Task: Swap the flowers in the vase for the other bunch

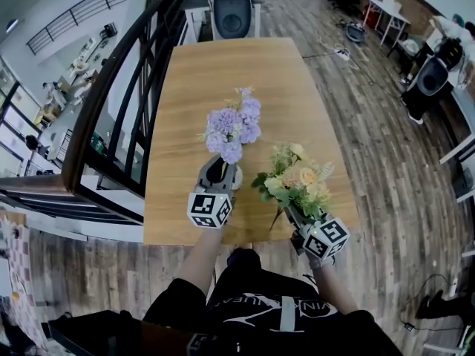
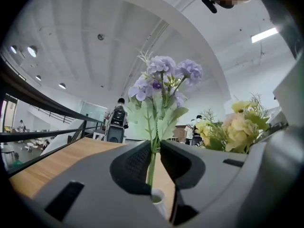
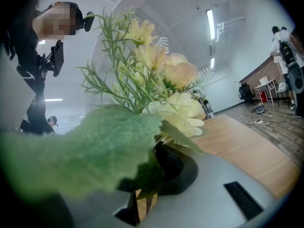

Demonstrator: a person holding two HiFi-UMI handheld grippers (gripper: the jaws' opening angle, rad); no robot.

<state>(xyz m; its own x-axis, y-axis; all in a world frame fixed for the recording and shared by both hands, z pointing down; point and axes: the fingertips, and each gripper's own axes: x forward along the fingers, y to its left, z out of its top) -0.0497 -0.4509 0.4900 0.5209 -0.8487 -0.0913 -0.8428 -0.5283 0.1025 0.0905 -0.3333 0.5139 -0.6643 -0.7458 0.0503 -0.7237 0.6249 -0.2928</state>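
Note:
A bunch of purple flowers stands over the near part of the wooden table. My left gripper is shut on its thin green stem, with the blooms rising above the jaws. The stem's lower end hangs just over the mouth of the small white vase, which peeks out beside the gripper. To the right, my right gripper is shut on the stems of a yellow and cream bunch. Its leaves and blooms hide most of the jaws.
A black railing runs along the table's left side, with a drop beyond it. A chair stands at the table's far end. The table's front edge lies just under both grippers. A person with a backpack stands far off.

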